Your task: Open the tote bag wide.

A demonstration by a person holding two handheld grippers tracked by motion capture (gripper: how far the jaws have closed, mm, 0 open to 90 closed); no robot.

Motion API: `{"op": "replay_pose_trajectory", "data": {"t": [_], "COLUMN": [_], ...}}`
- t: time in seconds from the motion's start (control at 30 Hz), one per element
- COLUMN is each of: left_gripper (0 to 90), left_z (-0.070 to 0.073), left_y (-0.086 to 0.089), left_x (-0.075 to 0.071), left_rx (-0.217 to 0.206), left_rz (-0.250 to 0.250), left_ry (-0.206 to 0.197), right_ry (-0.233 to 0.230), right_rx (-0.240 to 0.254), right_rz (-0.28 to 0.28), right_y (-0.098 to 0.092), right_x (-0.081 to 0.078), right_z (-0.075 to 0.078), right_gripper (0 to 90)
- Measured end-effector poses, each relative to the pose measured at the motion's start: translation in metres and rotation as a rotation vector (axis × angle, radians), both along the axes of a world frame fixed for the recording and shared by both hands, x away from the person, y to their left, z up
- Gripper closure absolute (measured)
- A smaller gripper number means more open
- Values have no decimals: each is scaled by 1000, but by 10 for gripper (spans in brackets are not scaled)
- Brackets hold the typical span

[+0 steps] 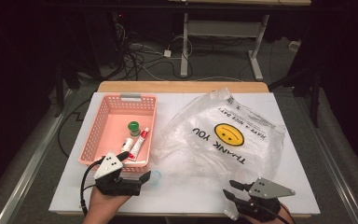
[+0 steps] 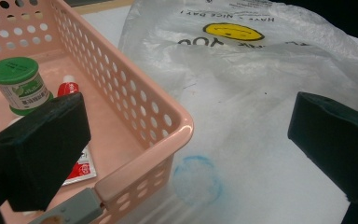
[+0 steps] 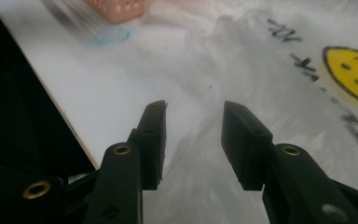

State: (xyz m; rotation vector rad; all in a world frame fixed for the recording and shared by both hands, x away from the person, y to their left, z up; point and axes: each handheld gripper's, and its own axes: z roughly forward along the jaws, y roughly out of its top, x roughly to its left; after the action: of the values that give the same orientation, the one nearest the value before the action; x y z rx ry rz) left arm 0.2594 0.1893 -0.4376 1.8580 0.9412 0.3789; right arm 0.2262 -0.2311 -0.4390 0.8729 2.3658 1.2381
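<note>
The clear plastic bag [image 1: 219, 135], printed with a yellow smiley and the words THANK YOU, lies crumpled across the middle and right of the white table [image 1: 303, 186] in the high view. Its near edge reaches toward the lower right, where the right gripper [image 1: 230, 190] sits at the bottom edge of the frame. In the right gripper view the two black jaws stand partly apart with the bag's film spread beneath and ahead of them; no film is pinched between the pads, and the smiley print shows at the upper right.

The left gripper [image 1: 135, 175] rests at the lower left of the high view, just below the near rim of the pink basket [image 1: 103, 116]. Its jaws stand wide, one over the basket's corner and the other over the bag's left edge, gripping nothing.

Inside the basket lie a green-lidded jar [image 1: 134, 128] and two small tubes [image 1: 139, 143]. A faint blue ring [image 2: 196, 179] marks the table beside the basket's corner.
</note>
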Motion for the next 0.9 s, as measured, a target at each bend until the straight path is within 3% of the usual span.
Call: {"op": "replay_pose_trajectory", "data": {"t": [0.27, 0.47, 0.53, 0.6, 0.9], "left_gripper": [0, 0, 0, 0, 0], "left_z": [1, 1, 1, 1, 1], "left_y": [-1, 0, 0, 0, 1], "left_x": [-1, -1, -1, -1, 0], "left_rx": [1, -2, -3, -6, -10], "left_rz": [-1, -1, -1, 0, 2], "left_ry": [-3, -6, -6, -5, -4], "right_ry": [-42, -52, -38, -37, -4], "right_rx": [38, 47, 49, 38, -9], "right_rz": [-54, -147, -216, -239, -445], "right_y": [-15, -42, -61, -68, -131], "right_x": [2, 17, 33, 40, 107], "right_z": [7, 6, 2, 0, -13], "right_gripper": [527, 506, 506, 506, 506]}}
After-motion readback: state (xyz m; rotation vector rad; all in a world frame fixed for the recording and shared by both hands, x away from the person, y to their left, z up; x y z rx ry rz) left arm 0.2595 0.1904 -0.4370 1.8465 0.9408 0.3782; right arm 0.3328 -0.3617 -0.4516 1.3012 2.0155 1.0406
